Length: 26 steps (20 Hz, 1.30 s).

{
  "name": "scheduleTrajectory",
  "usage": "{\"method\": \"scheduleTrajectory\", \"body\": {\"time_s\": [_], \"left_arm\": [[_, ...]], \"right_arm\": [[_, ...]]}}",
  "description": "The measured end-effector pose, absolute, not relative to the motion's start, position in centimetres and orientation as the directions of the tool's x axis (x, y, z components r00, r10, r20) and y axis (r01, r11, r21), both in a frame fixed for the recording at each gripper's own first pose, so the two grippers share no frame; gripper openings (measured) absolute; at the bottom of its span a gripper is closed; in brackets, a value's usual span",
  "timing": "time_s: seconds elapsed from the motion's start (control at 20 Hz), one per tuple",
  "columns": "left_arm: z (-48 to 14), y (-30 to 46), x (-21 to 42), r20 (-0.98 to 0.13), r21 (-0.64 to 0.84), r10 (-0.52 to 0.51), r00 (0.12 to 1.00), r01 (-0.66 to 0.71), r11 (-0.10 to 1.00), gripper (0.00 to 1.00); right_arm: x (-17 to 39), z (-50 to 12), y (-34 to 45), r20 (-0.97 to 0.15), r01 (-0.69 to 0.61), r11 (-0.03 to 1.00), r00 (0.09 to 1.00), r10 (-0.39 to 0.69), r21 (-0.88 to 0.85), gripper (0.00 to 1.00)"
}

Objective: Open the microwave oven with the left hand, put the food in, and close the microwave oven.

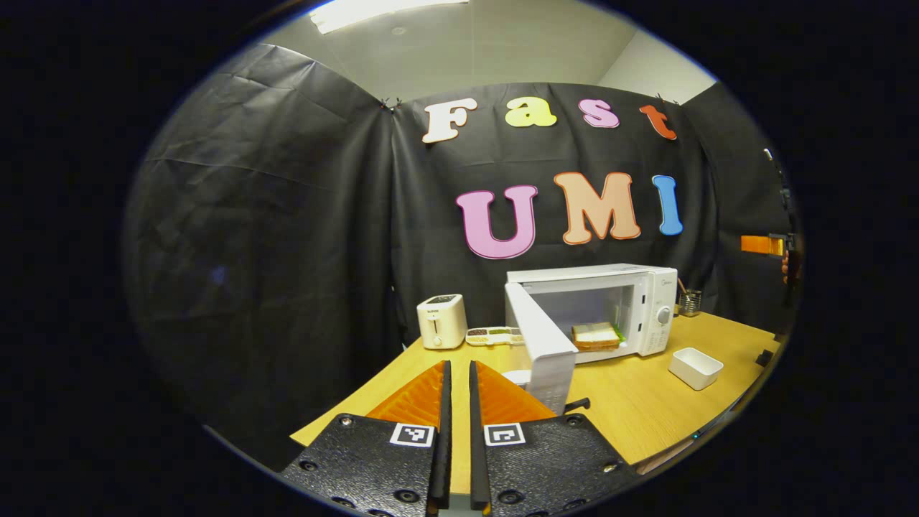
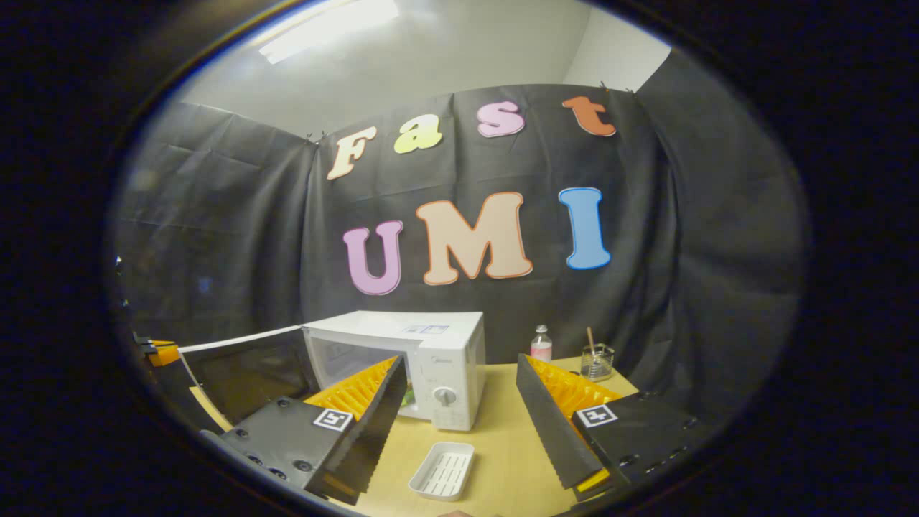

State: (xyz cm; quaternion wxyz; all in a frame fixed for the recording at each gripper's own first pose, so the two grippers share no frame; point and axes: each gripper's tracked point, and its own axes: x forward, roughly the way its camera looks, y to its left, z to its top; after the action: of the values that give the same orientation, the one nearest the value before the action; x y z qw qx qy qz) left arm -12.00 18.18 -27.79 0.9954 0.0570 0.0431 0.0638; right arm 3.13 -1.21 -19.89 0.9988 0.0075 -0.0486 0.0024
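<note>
- Inside the microwave [image 1: 650,301], on the cavity floor, sits the sandwich [image 1: 596,335]; it looks soft and light, and needs no further grip.
- Door [image 1: 540,337] hangs wide open off the microwave's left edge. I judge it stiff and light on its hinge; push its outer face near the free edge.
- Left gripper [image 1: 456,373] hangs well short of the door, fingers nearly together, gripping nothing.
- Right gripper [image 2: 459,424] is spread wide and empty, with the tray [image 2: 443,470] in front of the microwave.
- Toaster [image 1: 441,321] and snack dish [image 1: 494,335] stand left of the microwave, behind the door; I judge the closing swing free.
</note>
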Motion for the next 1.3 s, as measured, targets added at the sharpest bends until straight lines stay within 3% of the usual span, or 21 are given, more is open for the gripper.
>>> {"method": "scheduleTrajectory", "body": {"time_s": [0.05,0.35,0.4,0.45,0.6,0.65,0.7,0.8,0.9,0.95,1.05,1.1,1.15,1.3], "left_arm": [[-27.8,17.6,-11.8,-0.081,0.118,0.119,0.990,-0.109,0.987,0.11],[-27.8,15.7,-11.5,-0.066,0.141,0.092,0.994,-0.082,0.987,0.06],[-27.8,15.3,-11.4,-0.065,0.134,0.085,0.994,-0.075,0.988,0.03],[-27.8,14.6,-11.4,-0.065,0.125,0.073,0.995,-0.065,0.990,0.03],[-27.9,12.5,-11.4,-0.071,0.092,0.026,0.997,-0.020,0.996,0.03],[-28.0,11.8,-11.3,-0.073,0.081,0.007,0.997,-0.001,0.997,0.03],[-28.1,10.9,-11.3,-0.074,0.071,-0.014,0.997,0.019,0.997,0.03],[-28.2,9.1,-10.9,-0.074,0.049,-0.055,0.996,0.059,0.997,0.02],[-28.3,7.3,-10.6,-0.076,0.034,-0.092,0.993,0.095,0.995,0.07],[-28.4,6.3,-10.3,-0.080,0.025,-0.106,0.991,0.108,0.994,0.03],[-28.5,4.4,-9.6,-0.090,0.005,-0.130,0.987,0.131,0.991,0.04],[-28.6,3.6,-9.3,-0.098,-0.007,-0.141,0.985,0.141,0.990,0.05],[-28.7,2.7,-9.0,-0.104,-0.019,-0.151,0.983,0.150,0.989,0.05],[-29.0,0.1,-7.9,-0.118,-0.047,-0.176,0.977,0.171,0.984,0.05]], "right_arm": [[2.7,-19.1,-2.1,0.114,0.019,1.000,0.993,-0.020,0.011,0.96],[0.9,-16.7,-6.0,0.146,0.093,0.995,0.985,-0.097,0.032,0.96],[0.7,-16.6,-6.7,0.146,0.106,0.994,0.983,-0.108,0.026,0.92],[0.6,-16.3,-7.3,0.150,0.120,0.992,0.981,-0.123,0.027,0.96],[0.9,-15.6,-8.2,0.151,0.130,0.990,0.979,-0.138,0.060,0.96],[1.2,-15.5,-8.8,0.152,0.140,0.987,0.977,-0.150,0.072,0.91],[1.5,-15.2,-9.2,0.156,0.147,0.986,0.975,-0.157,0.074,0.96],[1.6,-15.4,-9.7,0.152,0.153,0.986,0.975,-0.162,0.069,0.96],[2.1,-15.2,-9.5,0.158,0.152,0.986,0.974,-0.160,0.064,0.91],[2.5,-15.0,-9.1,0.165,0.145,0.988,0.974,-0.154,0.061,0.96],[3.5,-14.9,-7.6,0.176,0.107,0.992,0.978,-0.116,0.059,0.92],[4.0,-15.0,-6.6,0.175,0.077,0.995,0.981,-0.086,0.059,0.96],[4.5,-15.1,-5.5,0.174,0.044,0.997,0.983,-0.053,0.056,0.92],[6.2,-15.7,-3.8,0.158,-0.011,0.999,0.987,0.005,0.040,0.92]]}}
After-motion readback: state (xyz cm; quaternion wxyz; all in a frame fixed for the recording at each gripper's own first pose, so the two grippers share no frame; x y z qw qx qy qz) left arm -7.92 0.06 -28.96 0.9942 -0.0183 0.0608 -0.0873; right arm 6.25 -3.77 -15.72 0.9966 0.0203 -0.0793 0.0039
